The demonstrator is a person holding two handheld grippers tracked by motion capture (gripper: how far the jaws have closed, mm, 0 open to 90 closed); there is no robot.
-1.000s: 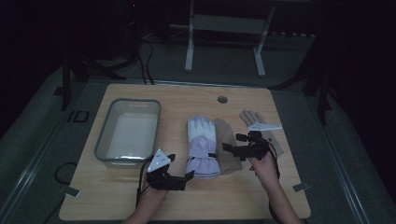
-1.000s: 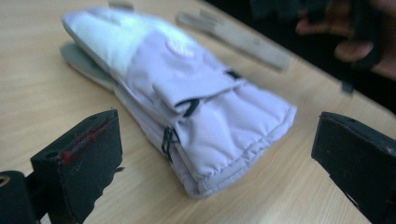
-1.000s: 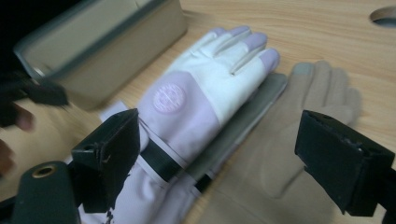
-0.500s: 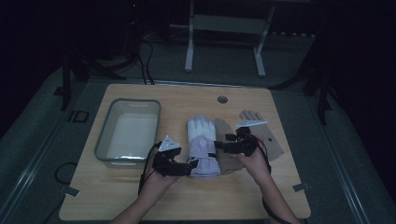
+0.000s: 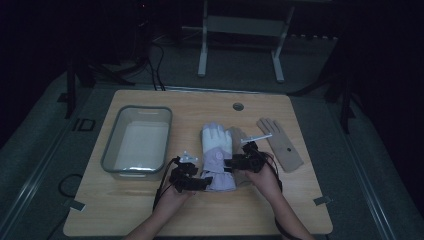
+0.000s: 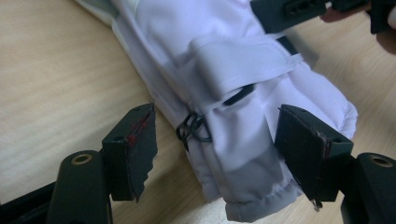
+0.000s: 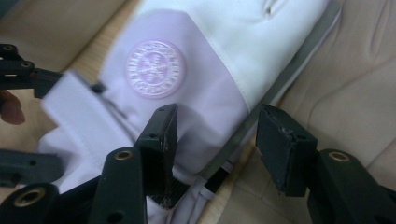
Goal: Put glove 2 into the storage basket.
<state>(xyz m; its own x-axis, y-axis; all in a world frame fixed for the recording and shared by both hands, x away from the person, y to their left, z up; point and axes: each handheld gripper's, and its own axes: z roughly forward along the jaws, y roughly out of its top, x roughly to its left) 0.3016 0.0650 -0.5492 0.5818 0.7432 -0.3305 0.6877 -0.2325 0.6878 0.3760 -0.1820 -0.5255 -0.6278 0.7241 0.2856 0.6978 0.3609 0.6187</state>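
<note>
- White ski glove: lies flat near the middle of the wooden table, fingers toward the far edge, lilac cuff toward the near edge; round lilac badge on its back.
- Left gripper: at the cuff's left side. Jaws have just been closing; cuff edge sits between them, pads not yet pressing, a gap on the left. Small black clip hangs on the cuff between the jaws.
- Right gripper: at the glove's right edge, near the wrist. Jaws have just been closing, half apart, astride that edge; no firm grip visible.
- Tan gloves: one partly under the white glove's right side, another apart, toward the right edge.
- Grey bin: left half of the table.
</note>
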